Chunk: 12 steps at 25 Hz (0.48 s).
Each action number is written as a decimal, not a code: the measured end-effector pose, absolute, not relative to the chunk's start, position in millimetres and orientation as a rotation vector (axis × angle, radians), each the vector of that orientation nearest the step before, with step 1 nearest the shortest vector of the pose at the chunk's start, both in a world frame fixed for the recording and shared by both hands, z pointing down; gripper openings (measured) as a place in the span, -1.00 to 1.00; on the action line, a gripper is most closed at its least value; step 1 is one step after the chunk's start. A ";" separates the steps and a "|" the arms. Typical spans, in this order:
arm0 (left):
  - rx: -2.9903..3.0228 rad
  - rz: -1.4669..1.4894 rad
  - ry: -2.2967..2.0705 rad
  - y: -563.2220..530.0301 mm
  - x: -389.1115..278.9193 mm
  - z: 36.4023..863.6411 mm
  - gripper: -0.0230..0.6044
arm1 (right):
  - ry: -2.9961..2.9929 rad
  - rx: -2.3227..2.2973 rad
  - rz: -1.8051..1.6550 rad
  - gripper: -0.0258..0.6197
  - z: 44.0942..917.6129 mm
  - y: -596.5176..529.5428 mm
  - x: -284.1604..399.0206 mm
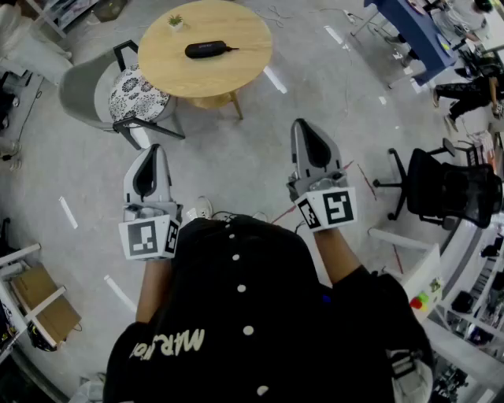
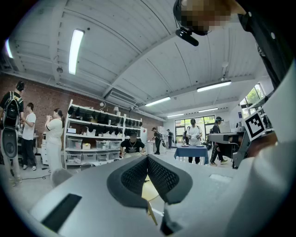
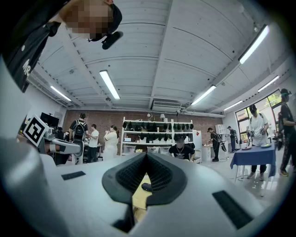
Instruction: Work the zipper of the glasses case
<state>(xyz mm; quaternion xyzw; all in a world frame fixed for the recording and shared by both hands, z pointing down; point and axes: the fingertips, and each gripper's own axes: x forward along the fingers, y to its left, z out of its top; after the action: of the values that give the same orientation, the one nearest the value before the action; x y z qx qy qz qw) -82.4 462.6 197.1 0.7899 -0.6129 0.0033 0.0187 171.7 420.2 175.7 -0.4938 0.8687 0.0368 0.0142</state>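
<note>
At the bottom of the head view, the person's black shirt (image 1: 236,330) is filling the foreground, and both forearms are reaching forward from it. Just beyond, the left gripper (image 1: 154,151) and the right gripper (image 1: 305,126) are pointing level toward the upper part of the frame, side by side and well apart. Each is carrying its marker cube nearest the body. In each gripper view the ribbed pads (image 2: 162,176) (image 3: 159,173) are pressing together at their tips, with nothing pinched between them, a carrying posture that probably suits an approach rather than a grasp. Past the grippers, bare grey floor is separating them from the round wooden table (image 1: 236,71) in the upper centre. A grey chair with a patterned cushion (image 1: 134,94) is standing at the table's left edge. The black glasses case (image 1: 206,49) is lying on the tabletop, near its far side, lengthwise across the frame, beside a small potted plant (image 1: 176,22). Through the right gripper's jaw notch the case (image 3: 146,187) is showing as a small dark shape. The zipper is too small to make out. Judged from this spacing, the task is not yet under way, and the person needs to close the gap to the table first.
</note>
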 end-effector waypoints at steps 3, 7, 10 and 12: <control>2.460 0.000 -1.895 463.7 -82.0 196.1 -0.91 | 2.709 -1.533 0.116 -0.92 176.2 418.9 168.9; 2.451 0.011 -1.938 463.6 -83.7 194.7 -0.91 | 2.682 -1.519 0.085 -0.92 174.1 417.8 172.1; 2.452 0.000 -1.939 463.7 -84.1 194.6 -0.91 | 2.677 -1.478 0.058 -0.91 174.2 418.7 171.9; 2.456 0.005 -1.929 462.5 -83.9 197.0 -0.91 | 2.695 -1.480 0.064 -0.87 177.8 417.3 169.9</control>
<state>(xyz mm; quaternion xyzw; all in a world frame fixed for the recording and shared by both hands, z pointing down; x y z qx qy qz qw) -83.9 462.5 197.0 0.7864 -0.6176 0.0015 0.0096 169.9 417.3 177.8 -0.4809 0.8759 0.0208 0.0331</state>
